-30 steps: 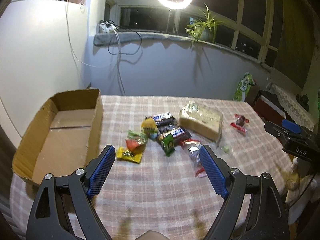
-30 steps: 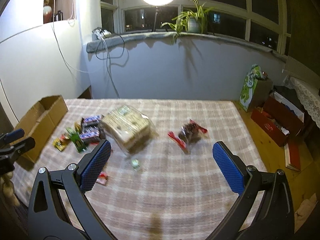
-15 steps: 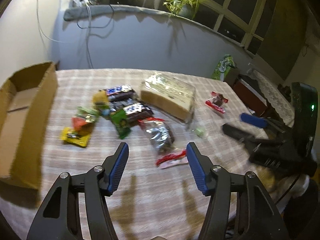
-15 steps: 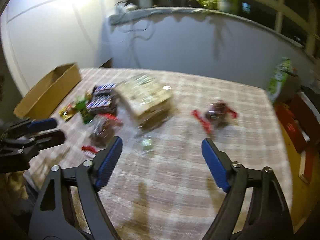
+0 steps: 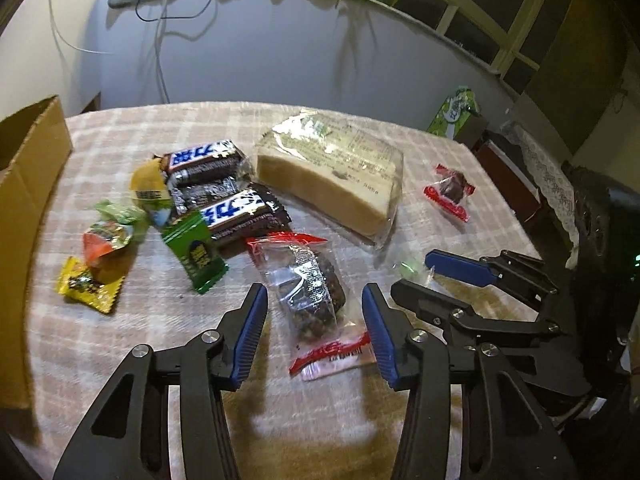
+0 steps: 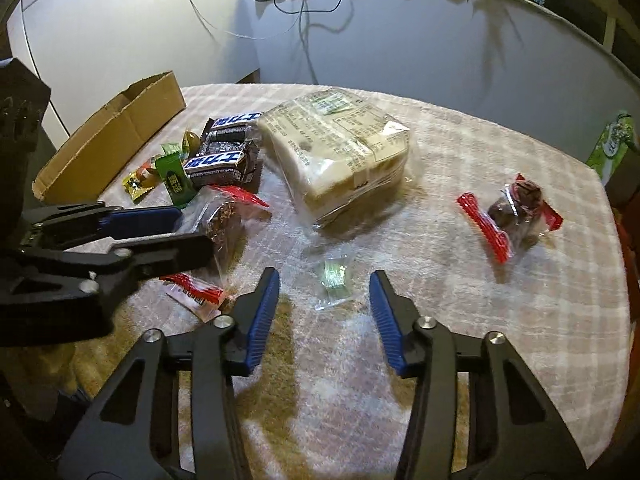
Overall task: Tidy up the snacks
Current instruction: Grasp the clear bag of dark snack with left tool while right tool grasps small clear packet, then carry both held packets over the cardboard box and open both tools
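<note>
Left gripper (image 5: 314,322) closing around red-sealed snack bag (image 5: 310,288); right gripper (image 6: 324,304) closing around small clear candy (image 6: 334,278); labels unreadable

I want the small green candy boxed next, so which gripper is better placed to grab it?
Right. The right gripper has the small green candy lying between its closing fingers, not yet pinched. The left gripper is closing around the clear nut snack packet instead.

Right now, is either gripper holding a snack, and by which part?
Nothing is held. The left gripper is closing around the clear snack packet; the right gripper is closing around the small green candy. Neither has pads pressing yet.
</note>
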Demonstrator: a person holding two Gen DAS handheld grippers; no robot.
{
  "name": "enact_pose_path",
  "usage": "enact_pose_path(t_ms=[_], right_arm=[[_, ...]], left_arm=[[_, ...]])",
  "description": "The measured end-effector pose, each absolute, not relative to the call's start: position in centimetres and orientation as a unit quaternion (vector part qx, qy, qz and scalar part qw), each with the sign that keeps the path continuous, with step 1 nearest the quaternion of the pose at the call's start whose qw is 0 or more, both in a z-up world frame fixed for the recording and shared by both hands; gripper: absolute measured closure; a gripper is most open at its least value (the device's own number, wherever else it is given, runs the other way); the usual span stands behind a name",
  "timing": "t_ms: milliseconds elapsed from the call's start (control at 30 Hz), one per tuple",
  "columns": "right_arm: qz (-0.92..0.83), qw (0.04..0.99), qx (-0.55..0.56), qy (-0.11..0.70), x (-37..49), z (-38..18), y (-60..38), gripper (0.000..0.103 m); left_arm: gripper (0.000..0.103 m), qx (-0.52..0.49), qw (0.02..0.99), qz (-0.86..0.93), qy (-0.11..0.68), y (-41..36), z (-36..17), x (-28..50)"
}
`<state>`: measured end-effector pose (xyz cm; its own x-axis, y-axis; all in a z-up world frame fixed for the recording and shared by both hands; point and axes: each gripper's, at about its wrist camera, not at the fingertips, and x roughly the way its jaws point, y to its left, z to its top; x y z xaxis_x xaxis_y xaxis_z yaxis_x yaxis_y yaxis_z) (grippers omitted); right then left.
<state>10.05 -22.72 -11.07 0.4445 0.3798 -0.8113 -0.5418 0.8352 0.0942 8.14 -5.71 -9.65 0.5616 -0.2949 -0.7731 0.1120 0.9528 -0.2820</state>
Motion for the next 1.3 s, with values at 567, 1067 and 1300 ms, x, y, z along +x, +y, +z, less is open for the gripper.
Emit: enact_pose_path(t_ms=[567,1067,1300], right_arm=[[0.271,0.843,-0.071,0.459,10.3,-11.2,-23.8,0.080],[0.294,0.864,-0.049,0.407,9.0,-5.3,-22.0,0.080],[0.329,0.861,-0.062,0.383,8.9,-3.2,-17.1,0.080]], left_arm=[[0.069,-0.084,0.877,-0.119,0.458,-6.3,-10.8,9.3],[0.069,-0.116,0.899,-0.100,0.411,-1.9,-6.8,6.5],[0.069,-0.129,0.915,-0.063,0.377,2.3,-4.4,4.9]])
